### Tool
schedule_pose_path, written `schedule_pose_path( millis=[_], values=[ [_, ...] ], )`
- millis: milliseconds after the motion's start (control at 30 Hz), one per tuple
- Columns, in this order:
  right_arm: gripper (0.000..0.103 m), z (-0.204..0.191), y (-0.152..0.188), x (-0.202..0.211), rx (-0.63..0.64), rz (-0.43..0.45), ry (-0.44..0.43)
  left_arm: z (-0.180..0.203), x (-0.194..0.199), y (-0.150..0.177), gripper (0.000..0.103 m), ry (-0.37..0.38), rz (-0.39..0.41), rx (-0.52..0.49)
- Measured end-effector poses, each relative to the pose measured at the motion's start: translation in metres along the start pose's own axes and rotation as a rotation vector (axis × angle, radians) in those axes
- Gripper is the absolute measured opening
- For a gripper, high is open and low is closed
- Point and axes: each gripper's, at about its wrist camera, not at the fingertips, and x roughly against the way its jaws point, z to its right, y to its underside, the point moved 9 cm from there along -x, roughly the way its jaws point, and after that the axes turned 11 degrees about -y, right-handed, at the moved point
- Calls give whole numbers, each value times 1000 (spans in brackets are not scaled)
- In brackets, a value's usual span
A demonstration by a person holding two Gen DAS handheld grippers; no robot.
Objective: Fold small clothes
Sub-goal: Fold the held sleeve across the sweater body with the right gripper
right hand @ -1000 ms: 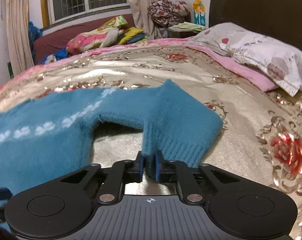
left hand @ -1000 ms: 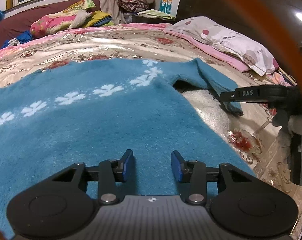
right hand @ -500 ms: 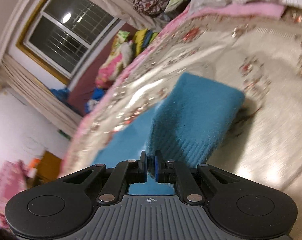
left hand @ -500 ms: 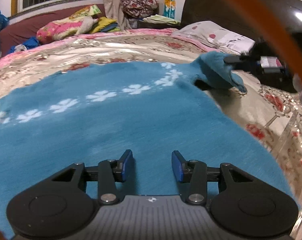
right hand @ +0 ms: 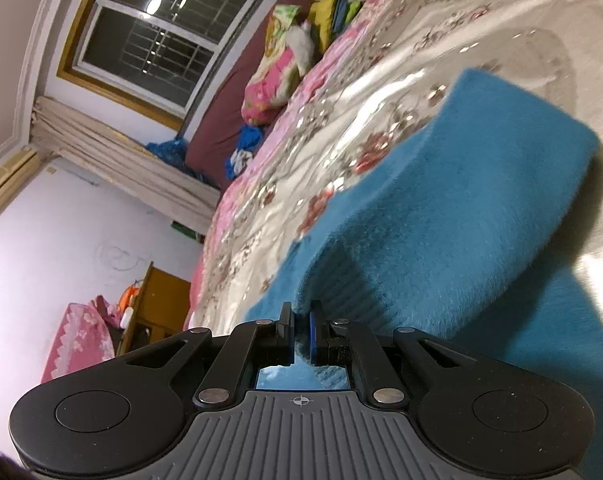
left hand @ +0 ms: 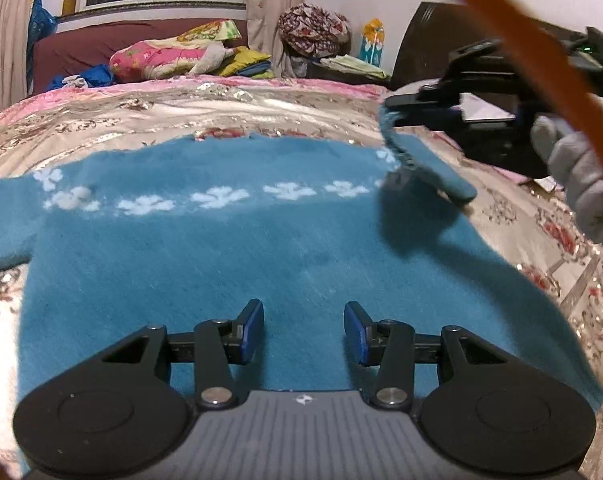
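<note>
Moved since 1 s ago: R gripper (right hand: 300, 334) has rolled hard, so window + bed now sit tilted in its view; sleeve (right hand: 453, 216) it pinches was low by the sweater's side, now lifted + carried in over the body. L gripper (left hand: 303, 332) view slid across the sweater; far sleeve now seen at left edge.
Writing/brands: none readable now; small crosshair mark on each gripper body only.
Sweater (left hand: 237, 264): small teal-blue fuzzy knit, spread flat on bed, row of white flower shapes across the chest, ribbed cuff on sleeve.
Where: lies on bedspread (left hand: 149, 120), shiny cream w/ red-pink florals; fills most of L view, bottom hem nearest L gripper.
Sleeve: raised off the bed, arched, cuff end between R pads; casts dark shadow on sweater body under it. In L view it hangs at upper right.
R fingers: closed tight on ribbed cuff, fabric squeezed in the thin gap.
L fingers: apart, blue pads clear of each other, nothing between; jaws have just been opening a bit. Hovers over lower sweater; can't tell if pads touch the knit.
Hand (left hand: 577, 184): grey glove, holding R gripper at right edge of L view.
Bkgd: barred window (right hand: 149, 36), dark outside; maroon couch (left hand: 85, 52) w/ piled bright cushions; dark headboard (left hand: 425, 40) at right.
</note>
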Motion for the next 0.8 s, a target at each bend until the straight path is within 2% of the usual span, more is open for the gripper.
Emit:
schedule_pose_path(
  millis=[267,500,800],
  values=[
    [7,-29,9,-56,-19,-36,-52,-18,6,-5,53,10,13,59],
    [7,-55,25,-98,3,-88,-103,-23,15,-7,54,-10,41,39],
    [7,-63,54,-155,72,-171,-66,-39,16,-7,54,-16,34,90]
  ],
)
